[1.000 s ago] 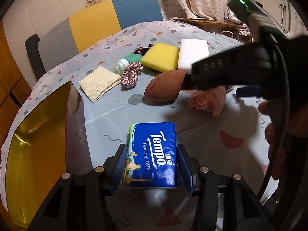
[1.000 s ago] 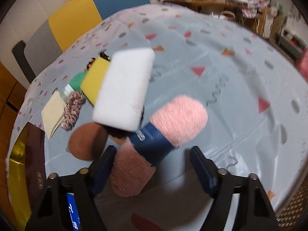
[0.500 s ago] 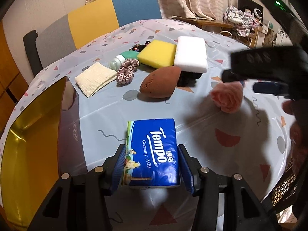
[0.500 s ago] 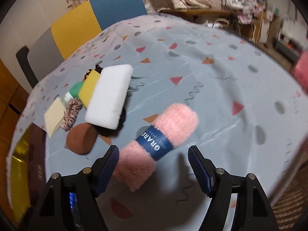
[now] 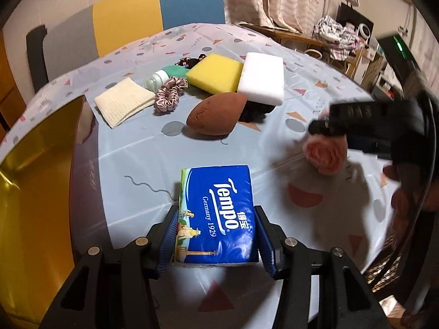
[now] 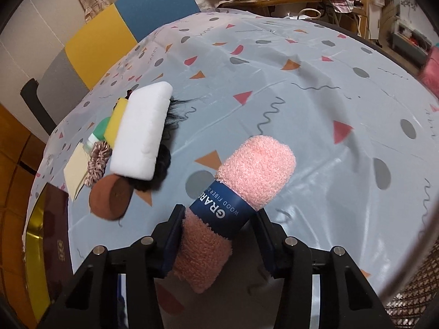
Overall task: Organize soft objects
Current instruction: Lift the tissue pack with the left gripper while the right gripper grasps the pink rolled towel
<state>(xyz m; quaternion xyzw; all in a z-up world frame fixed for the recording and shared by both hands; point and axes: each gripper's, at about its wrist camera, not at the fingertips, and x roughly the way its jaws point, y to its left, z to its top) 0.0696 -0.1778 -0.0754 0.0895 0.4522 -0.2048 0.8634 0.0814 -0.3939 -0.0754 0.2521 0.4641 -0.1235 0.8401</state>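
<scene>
My left gripper (image 5: 216,240) is shut on a blue Tempo tissue pack (image 5: 216,213) just above the table. My right gripper (image 6: 218,240) is shut on a rolled pink towel (image 6: 238,189) with a navy band, lifted off the table; the towel's end (image 5: 325,155) also shows in the left wrist view. Farther back lie a brown egg-shaped sponge (image 5: 216,113), a white sponge (image 5: 262,78), a yellow sponge (image 5: 215,72), a pink scrunchie (image 5: 170,94), a cream cloth (image 5: 124,101) and a green-capped bottle (image 5: 162,75).
A gold-lined box (image 5: 33,192) with a dark rim stands at the table's left edge. A grey, yellow and blue chair (image 5: 131,13) is behind the table. Something black and furry (image 6: 162,164) lies under the white sponge (image 6: 141,131). Cluttered furniture stands at the right.
My right gripper has closed on the pink towel and lifted it, drawing back toward the right. My left gripper has kept its hold on the tissue pack.
</scene>
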